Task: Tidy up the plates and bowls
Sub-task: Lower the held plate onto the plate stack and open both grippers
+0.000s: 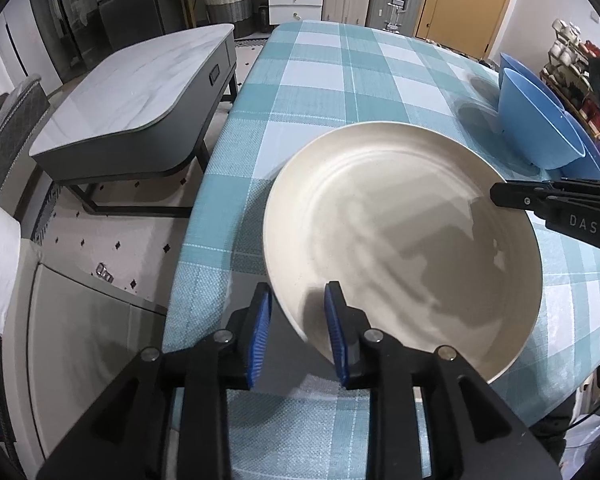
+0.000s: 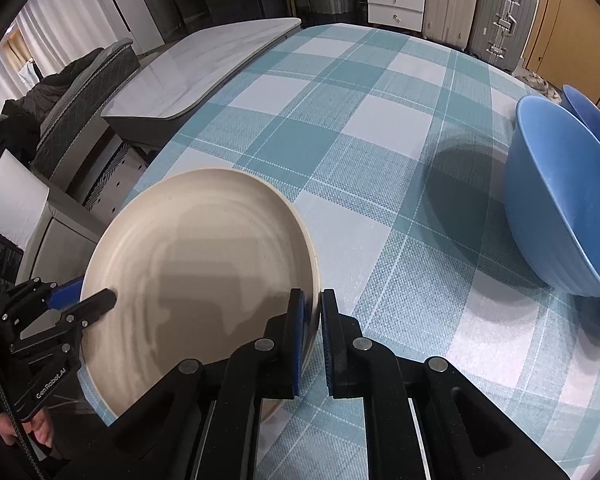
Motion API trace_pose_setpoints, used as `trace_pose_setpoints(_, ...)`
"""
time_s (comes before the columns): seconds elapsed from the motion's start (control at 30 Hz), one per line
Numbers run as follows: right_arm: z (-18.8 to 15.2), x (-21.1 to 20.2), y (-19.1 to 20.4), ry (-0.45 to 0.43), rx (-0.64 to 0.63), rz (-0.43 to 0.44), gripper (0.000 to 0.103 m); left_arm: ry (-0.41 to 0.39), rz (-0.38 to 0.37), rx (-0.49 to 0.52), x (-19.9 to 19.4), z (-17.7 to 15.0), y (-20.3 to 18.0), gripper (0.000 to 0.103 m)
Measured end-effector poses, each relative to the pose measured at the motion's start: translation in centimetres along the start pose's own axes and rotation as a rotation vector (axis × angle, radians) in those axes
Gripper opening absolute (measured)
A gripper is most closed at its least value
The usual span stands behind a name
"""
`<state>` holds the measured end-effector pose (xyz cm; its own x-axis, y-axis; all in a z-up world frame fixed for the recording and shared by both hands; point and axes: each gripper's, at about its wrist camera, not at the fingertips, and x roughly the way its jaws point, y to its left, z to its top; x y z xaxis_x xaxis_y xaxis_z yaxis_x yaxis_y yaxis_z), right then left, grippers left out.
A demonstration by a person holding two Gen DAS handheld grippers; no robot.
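At the table's near left edge, our left gripper (image 1: 296,328) straddles the plate (image 1: 400,240) rim with pads apart, while our right gripper (image 2: 310,340) clamps the opposite rim. The blue bowl (image 2: 560,200) sits by the table's (image 2: 360,120) right edge.

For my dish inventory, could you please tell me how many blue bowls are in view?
2. One blue bowl sits on the checked tablecloth at the right; a second blue bowl sits just behind it, mostly hidden. More could be out of view.
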<state>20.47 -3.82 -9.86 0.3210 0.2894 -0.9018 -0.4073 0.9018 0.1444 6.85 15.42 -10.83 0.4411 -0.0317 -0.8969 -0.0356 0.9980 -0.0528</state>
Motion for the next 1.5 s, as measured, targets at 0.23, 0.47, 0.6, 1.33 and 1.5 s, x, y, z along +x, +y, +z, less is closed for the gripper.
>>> trace_pose_setpoints(0.23, 0.3, -1.8, -0.6, -0.027, 0.022, 0.033, 0.007, -0.005, -0.052, -0.032, -1.9, 0.5, 0.4, 0.03)
trace_pose_setpoints(0.47, -1.0, -2.1, -0.8, 0.05, 0.039, 0.07, 0.011, 0.006, -0.099, -0.013, -2.9, -0.1, -0.5, 0.039)
trace_pose_setpoints(0.6, -2.0, -2.1, -0.5, 0.083, 0.033, 0.105, 0.011, 0.017, -0.098, -0.004, -2.9, -0.7, -1.0, 0.04)
trace_pose_setpoints(1.33, -2.9, -0.2, 0.8, 0.077, -0.006, 0.073, 0.021, 0.013, -0.034, 0.018, -0.8, -1.7, -1.7, 0.045)
trace_pose_setpoints(1.5, -2.9, 0.1, 0.5, 0.053, -0.006, 0.076, 0.022, 0.005, -0.027, 0.018, -0.5, -1.6, -1.6, 0.046)
